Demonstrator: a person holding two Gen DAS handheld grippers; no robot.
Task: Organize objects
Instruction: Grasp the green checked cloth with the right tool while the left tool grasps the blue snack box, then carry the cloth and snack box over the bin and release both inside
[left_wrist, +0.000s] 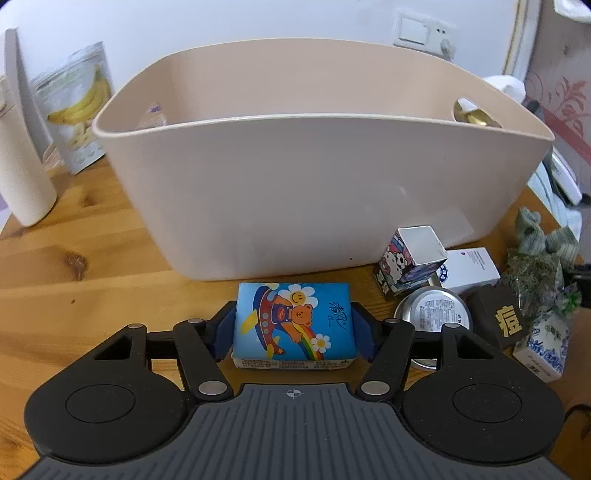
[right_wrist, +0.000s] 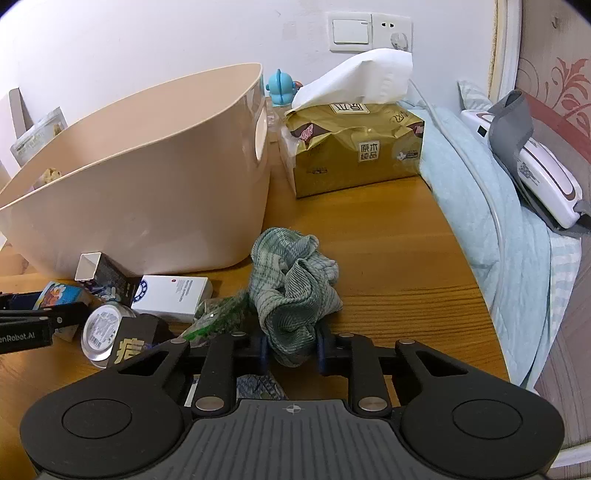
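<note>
While the big tub (left_wrist: 295, 192) sits on the bench (left_wrist: 74, 295), the left tool (left_wrist: 293, 326) squeezes a blue tissue pack (left_wrist: 293, 325). The right tool (right_wrist: 291, 350) pinches a green cloth (right_wrist: 291, 288).

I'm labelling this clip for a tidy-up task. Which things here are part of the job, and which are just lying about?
Part of the job:
- beige bin
- blue tissue pack, in the left gripper
- green cloth, in the right gripper
- cartoon box, white box, round tin, black box

Lying about:
- gold tissue box
- banana pouch
- white bottle
</note>
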